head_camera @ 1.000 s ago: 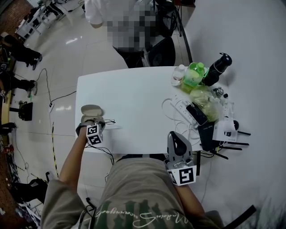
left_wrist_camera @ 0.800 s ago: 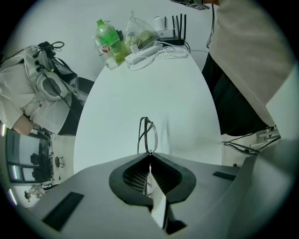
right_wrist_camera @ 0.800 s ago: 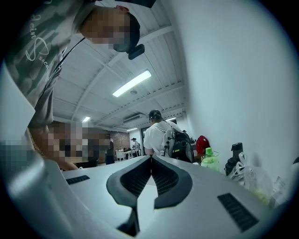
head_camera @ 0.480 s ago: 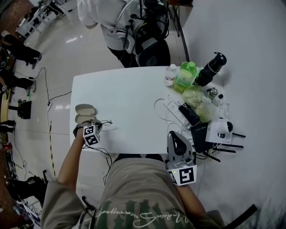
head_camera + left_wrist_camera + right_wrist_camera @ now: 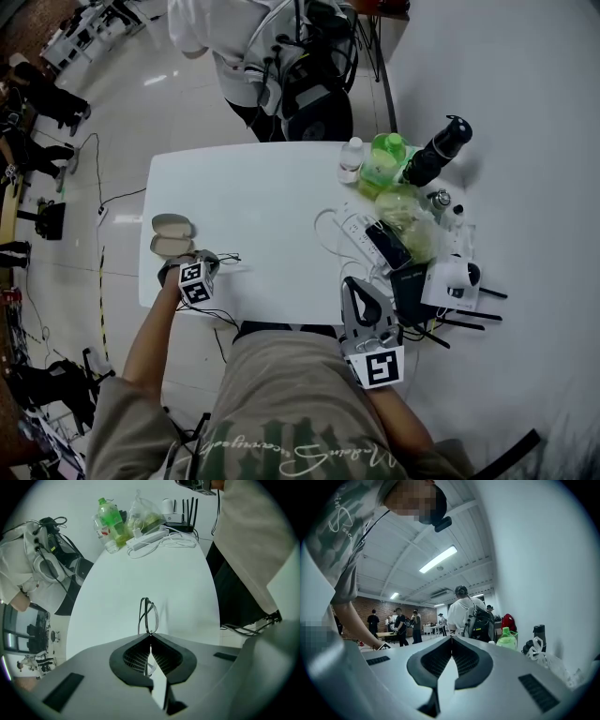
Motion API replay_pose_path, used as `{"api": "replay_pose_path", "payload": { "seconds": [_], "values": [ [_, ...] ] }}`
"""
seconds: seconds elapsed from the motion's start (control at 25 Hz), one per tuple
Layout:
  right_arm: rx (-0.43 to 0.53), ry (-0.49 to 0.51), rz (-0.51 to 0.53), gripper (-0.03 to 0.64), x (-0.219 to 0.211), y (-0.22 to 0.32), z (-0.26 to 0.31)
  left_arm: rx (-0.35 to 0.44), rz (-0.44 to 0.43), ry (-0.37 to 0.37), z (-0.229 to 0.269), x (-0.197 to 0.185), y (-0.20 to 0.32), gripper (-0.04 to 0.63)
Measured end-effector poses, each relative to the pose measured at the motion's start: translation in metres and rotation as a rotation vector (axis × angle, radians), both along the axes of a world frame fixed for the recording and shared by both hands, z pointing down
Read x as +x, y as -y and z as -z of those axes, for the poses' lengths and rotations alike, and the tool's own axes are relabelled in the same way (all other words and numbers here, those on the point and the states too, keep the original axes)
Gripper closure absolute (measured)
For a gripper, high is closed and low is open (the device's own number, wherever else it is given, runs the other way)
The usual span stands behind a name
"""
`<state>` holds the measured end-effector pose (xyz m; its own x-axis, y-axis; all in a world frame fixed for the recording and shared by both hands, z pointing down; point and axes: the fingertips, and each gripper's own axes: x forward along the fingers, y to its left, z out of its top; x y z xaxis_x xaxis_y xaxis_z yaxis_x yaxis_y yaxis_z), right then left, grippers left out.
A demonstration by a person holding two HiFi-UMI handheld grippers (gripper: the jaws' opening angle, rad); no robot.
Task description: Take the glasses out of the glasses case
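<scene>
The glasses case [image 5: 171, 236] lies open near the left edge of the white table [image 5: 272, 206], its two beige halves side by side. My left gripper [image 5: 214, 264] is just right of the case and shut on the glasses [image 5: 228, 259]. In the left gripper view the thin black glasses [image 5: 147, 615] stick out past the closed jaws of the left gripper [image 5: 149, 638], over bare tabletop. My right gripper [image 5: 362, 289] hovers at the table's near right edge. It is shut with nothing in it and, in the right gripper view, the right gripper [image 5: 451, 640] faces across the room.
At the table's right end are a green bottle [image 5: 380, 161], a black flask [image 5: 436, 148], a plastic bag [image 5: 412, 211], a power strip [image 5: 367, 234] with cables, and a white router [image 5: 448, 281]. A person with a backpack [image 5: 281, 56] stands behind the table's far edge.
My left gripper has drawn a little to the right, away from the open case, with the glasses in it. The right gripper has barely moved. The head view has shifted slightly.
</scene>
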<state>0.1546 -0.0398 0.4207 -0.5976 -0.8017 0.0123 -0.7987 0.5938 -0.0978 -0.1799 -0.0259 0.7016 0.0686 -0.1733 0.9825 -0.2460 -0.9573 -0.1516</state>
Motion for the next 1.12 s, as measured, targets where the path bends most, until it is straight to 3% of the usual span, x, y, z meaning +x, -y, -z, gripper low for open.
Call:
{"api": "replay_pose_path", "payload": {
  "seconds": [0.6,1.12],
  "values": [
    [-0.018,0.029,-0.013,0.604,0.012,-0.008,-0.004,-0.023,-0.078,0.011,-0.004,0.029,-0.015,0.577],
    [-0.027,0.015,-0.038,0.604,0.017,-0.015,-0.01,-0.049,-0.087,-0.045,-0.019,0.066,-0.038,0.577]
  ]
}}
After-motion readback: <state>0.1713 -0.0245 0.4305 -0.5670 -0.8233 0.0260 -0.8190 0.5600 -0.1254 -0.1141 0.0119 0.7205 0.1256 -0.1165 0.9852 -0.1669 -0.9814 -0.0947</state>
